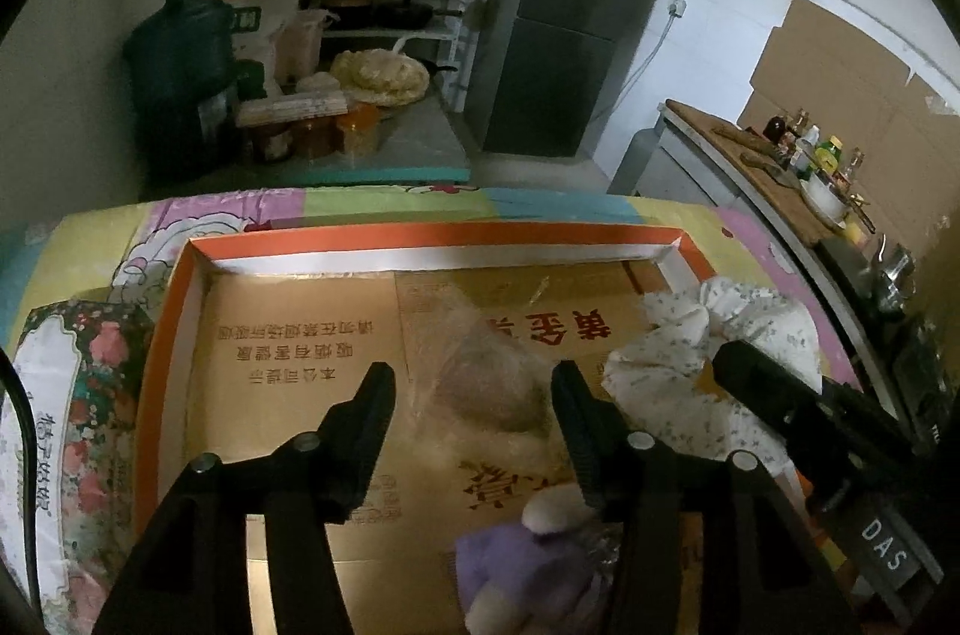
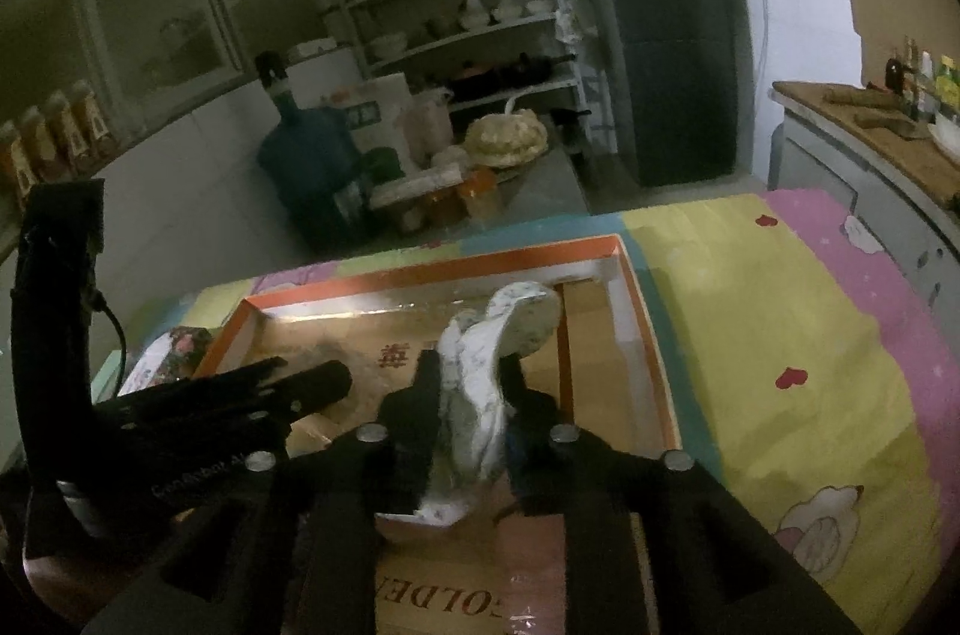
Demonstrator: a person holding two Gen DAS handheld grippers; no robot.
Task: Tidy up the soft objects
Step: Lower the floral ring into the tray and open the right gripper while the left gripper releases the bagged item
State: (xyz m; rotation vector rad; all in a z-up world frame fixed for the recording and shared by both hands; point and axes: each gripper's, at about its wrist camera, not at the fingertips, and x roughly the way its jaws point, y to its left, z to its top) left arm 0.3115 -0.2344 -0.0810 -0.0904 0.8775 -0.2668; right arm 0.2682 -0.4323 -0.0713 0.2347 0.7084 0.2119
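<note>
Right tool (image 2: 465, 383) pinches floppy white cloth (image 2: 480, 395) mid-fold over the box (image 2: 630, 275); light, limp. Left tool (image 1: 474, 395) gapes, empty.

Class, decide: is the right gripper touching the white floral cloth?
Touching. The right wrist view shows the right gripper with both fingers pressed against the sides of the cloth, pinching it above the box.

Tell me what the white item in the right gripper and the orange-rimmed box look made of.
White floral bundle: thin matte fabric, likely cotton; it creases and bunches between the right gripper fingers. Orange-rimmed box: cardboard, its brown floor printed with characters, its inner wall white and slightly glossy.
</note>
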